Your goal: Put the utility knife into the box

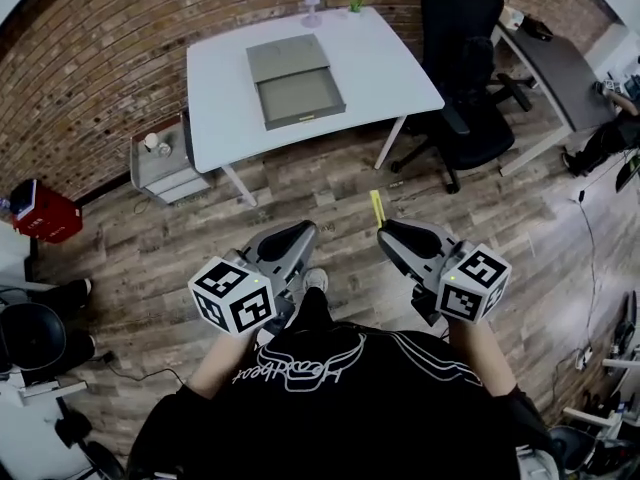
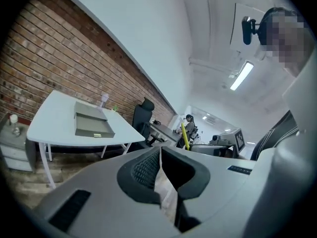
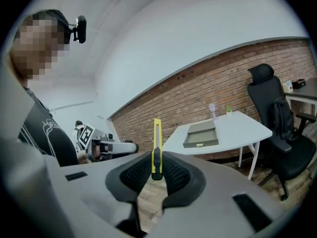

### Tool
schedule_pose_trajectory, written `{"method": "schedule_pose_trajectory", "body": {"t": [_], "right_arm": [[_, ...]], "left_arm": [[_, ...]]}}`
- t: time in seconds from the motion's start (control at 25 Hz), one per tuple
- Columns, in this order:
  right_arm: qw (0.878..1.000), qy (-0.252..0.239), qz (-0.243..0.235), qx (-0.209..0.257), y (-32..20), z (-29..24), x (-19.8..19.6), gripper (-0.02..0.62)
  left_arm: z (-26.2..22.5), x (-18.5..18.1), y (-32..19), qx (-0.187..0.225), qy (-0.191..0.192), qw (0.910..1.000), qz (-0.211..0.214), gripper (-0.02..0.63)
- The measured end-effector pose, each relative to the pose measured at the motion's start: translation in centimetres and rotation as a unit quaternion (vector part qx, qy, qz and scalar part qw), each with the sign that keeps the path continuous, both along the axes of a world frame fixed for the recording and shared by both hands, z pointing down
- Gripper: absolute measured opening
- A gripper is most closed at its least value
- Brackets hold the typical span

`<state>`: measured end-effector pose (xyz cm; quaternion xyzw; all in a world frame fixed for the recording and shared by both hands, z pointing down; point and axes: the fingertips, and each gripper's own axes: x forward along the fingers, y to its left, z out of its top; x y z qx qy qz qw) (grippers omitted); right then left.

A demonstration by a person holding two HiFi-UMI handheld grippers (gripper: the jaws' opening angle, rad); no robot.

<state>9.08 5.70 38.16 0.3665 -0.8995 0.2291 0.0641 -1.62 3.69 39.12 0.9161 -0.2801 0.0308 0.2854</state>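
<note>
A yellow utility knife (image 3: 157, 148) stands upright between the pads of my right gripper (image 3: 157, 170), which is shut on its lower end. In the head view the knife (image 1: 376, 208) sticks forward from the right gripper (image 1: 386, 231), held at waist height over the wooden floor. The grey box (image 1: 295, 80) lies open on the white table (image 1: 390, 68), well ahead of both grippers. It also shows in the right gripper view as a box (image 3: 201, 135) and in the left gripper view as a box (image 2: 91, 124). My left gripper (image 1: 303, 231) is shut with nothing in it.
A black office chair (image 1: 465, 68) stands right of the table, with a grey desk (image 1: 560, 68) beyond it. A small drawer cabinet (image 1: 160, 163) sits left of the table and a red box (image 1: 40, 211) further left. A glass (image 1: 312, 3) stands at the table's far edge.
</note>
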Motion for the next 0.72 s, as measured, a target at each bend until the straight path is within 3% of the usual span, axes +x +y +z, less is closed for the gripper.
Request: {"method": "schedule_pose_trajectory", "body": {"t": [0.32,0.72], "right_arm": [[0.999,0.048,-0.005,-0.009,-10.3,0.9,-2.8,0.067],[0.998,0.056,-0.015,-0.001,-16.5,1.1,-4.5,0.067]], "left_arm": [[0.6,-2.1,-10.2,-0.01,0.008,0.9999,0.006,0.037],[0.8,-4.2,-15.7,-0.004,-0.013,0.9999,-0.011,0.037]]}}
